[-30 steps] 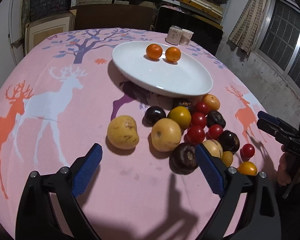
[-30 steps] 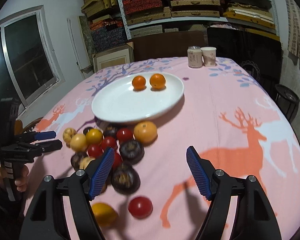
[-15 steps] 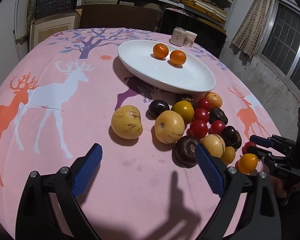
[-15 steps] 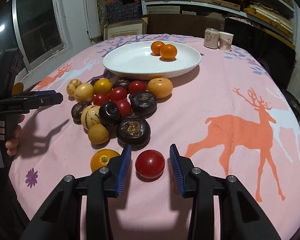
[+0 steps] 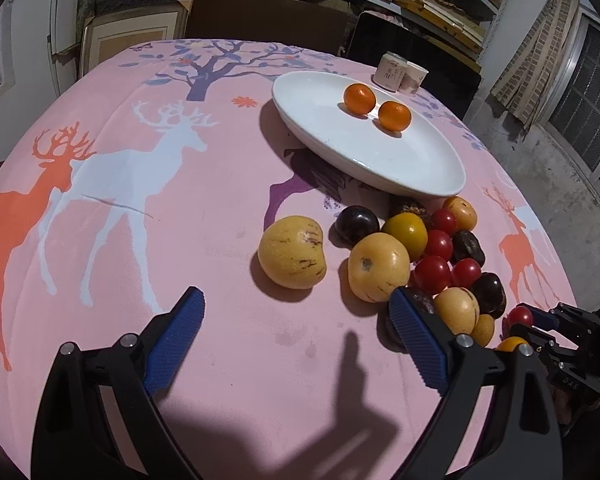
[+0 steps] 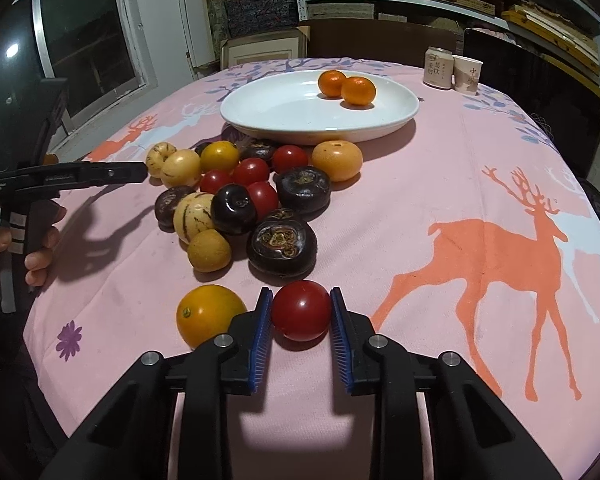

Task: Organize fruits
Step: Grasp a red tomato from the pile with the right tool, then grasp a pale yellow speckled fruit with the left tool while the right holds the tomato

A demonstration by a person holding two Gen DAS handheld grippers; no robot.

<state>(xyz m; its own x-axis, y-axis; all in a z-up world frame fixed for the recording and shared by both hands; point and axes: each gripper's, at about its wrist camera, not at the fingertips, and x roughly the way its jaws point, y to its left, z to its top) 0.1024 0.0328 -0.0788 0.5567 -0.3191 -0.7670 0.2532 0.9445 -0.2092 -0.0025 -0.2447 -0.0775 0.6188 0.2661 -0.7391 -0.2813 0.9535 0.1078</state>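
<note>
Two oranges (image 6: 347, 87) sit touching each other on the far side of the white oval plate (image 6: 284, 114); nothing else is on the plate. Plate rests on the counter (image 6: 460, 184), which is covered by a pink deer-print cloth.

Right gripper (image 6: 301, 314): jaws clenched on a red tomato (image 6: 301, 309), blue pads pressed against its left and right sides. Tomato is at the near edge of the counter, well apart from the plate. Cannot tell whether it rests on the cloth or is lifted. An orange-yellow tomato (image 6: 208, 314) lies just beside the gripper's left finger.

Left gripper (image 5: 296, 326): jaws released, spread wide, nothing between them, over bare cloth just short of the fruit. A large speckled yellow fruit (image 5: 293, 251) lies just ahead of it; a second one (image 5: 378, 267) is near the right finger.

Loose fruit pile (image 6: 252, 196) sits between the plate and the right gripper: red tomatoes, yellow fruits, dark purple-black fruits, one pale orange fruit (image 6: 337, 160) just beside the plate rim. Largest dark fruit (image 6: 282, 246) is the pile's nearest member to the held tomato, apart from it.

Far edge of counter: a can (image 6: 438, 67) and a paper cup (image 6: 467, 74), side by side, upright.
</note>
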